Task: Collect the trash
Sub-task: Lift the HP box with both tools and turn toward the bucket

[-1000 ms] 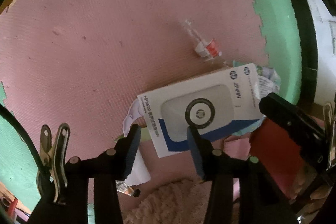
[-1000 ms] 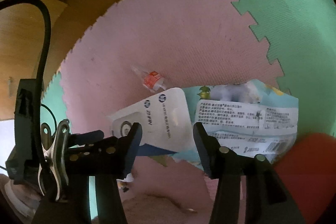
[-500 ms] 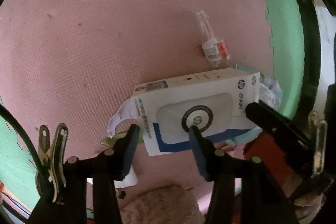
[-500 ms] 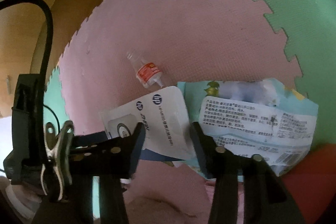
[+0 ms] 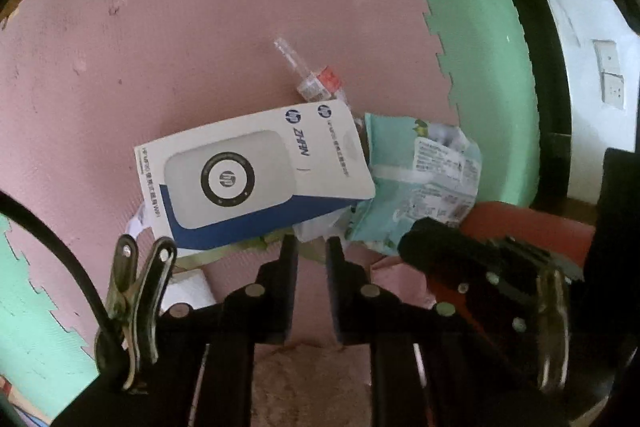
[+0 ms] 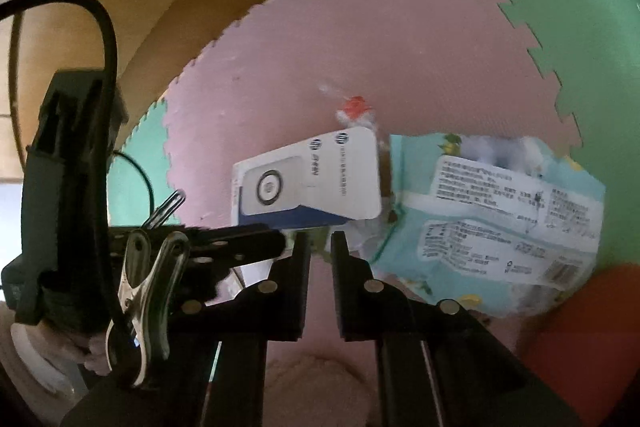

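A white and blue HP box (image 5: 256,179) lies on the pink foam mat, also in the right wrist view (image 6: 308,183). A light blue wrapper (image 5: 424,179) lies to its right, large in the right wrist view (image 6: 492,215). A small clear vial with a red label (image 5: 316,79) lies just beyond the box. My left gripper (image 5: 312,247) is nearly shut at the box's near edge, over crumpled scraps; whether it grips anything is hidden. My right gripper (image 6: 320,239) is nearly shut beside the wrapper's left end, on nothing I can see.
A red object (image 5: 528,231) lies at the right, under the wrapper's edge. White paper (image 5: 188,287) lies near the left gripper. Green mat tiles (image 5: 480,67) border the pink mat (image 5: 180,47). A fluffy pink rug (image 5: 308,387) is at the near edge.
Both grippers have closed from wide open to nearly shut. The left gripper has shifted right, toward the gap between the box and the wrapper.
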Motion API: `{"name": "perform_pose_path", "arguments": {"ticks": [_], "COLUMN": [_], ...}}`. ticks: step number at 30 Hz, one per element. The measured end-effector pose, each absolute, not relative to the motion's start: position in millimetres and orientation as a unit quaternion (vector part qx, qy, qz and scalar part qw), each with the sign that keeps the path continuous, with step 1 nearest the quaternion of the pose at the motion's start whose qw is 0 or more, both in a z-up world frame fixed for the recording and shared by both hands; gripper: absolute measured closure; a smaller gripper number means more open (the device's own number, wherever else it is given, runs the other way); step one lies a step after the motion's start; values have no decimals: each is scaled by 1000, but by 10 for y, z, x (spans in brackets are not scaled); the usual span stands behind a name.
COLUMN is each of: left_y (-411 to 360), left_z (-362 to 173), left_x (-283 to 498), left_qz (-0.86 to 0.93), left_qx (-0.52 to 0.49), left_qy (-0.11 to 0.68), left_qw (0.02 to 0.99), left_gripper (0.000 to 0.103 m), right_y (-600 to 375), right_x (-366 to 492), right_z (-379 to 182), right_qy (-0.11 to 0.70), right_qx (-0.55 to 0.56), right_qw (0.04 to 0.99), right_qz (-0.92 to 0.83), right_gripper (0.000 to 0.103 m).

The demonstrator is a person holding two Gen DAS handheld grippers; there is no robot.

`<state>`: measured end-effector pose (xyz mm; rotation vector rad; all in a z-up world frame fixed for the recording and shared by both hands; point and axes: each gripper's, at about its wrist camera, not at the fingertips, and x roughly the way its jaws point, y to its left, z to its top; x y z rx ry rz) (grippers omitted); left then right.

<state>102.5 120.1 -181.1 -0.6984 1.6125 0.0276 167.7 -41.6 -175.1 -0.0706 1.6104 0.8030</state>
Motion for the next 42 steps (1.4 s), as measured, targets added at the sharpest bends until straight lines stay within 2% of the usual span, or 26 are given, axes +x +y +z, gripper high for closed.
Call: {"name": "perform_pose_path", "arguments": {"ticks": [4, 7, 10, 14, 20, 28, 32, 39, 42], "left_y": [1416, 1687, 1955, 2094, 2051, 2031, 1995, 1972, 1975], "left_z": [-1769, -1803, -1878, -1988, -2259, -2419, -2490, -2519, -2496], "left_x": [965, 848, 736, 668, 651, 721, 765, 717, 692], "left_qz": [48, 80, 113, 129, 120, 101, 97, 107, 98], "left_qx": [-300, -303, -318, -331, -336, -385, -407, -451, -451], "left_qy": [698, 696, 693, 690, 703, 683, 679, 664, 667], "left_qw": [648, 646, 637, 631, 615, 613, 603, 587, 585], "left_gripper": [85, 78, 72, 52, 46, 46, 45, 42, 43], "right_y": [-395, -476, -513, -407, -203, -60, 35, 166, 95], "right_x": [1725, 1828, 1906, 1968, 1999, 1981, 1979, 1988, 2013], "right_z": [-1787, -1886, -1949, -2022, -2243, -2457, -2538, -2675, -2659], "right_qy": [698, 713, 717, 715, 724, 730, 728, 734, 737], "right_qx": [-31, 5, 9, -6, -40, -67, -79, -83, -70], "right_qw": [633, 628, 630, 633, 619, 609, 607, 600, 599], "right_qz": [335, 312, 298, 297, 301, 303, 307, 307, 306], "right_gripper": [87, 73, 66, 49, 47, 47, 42, 43, 48]}}
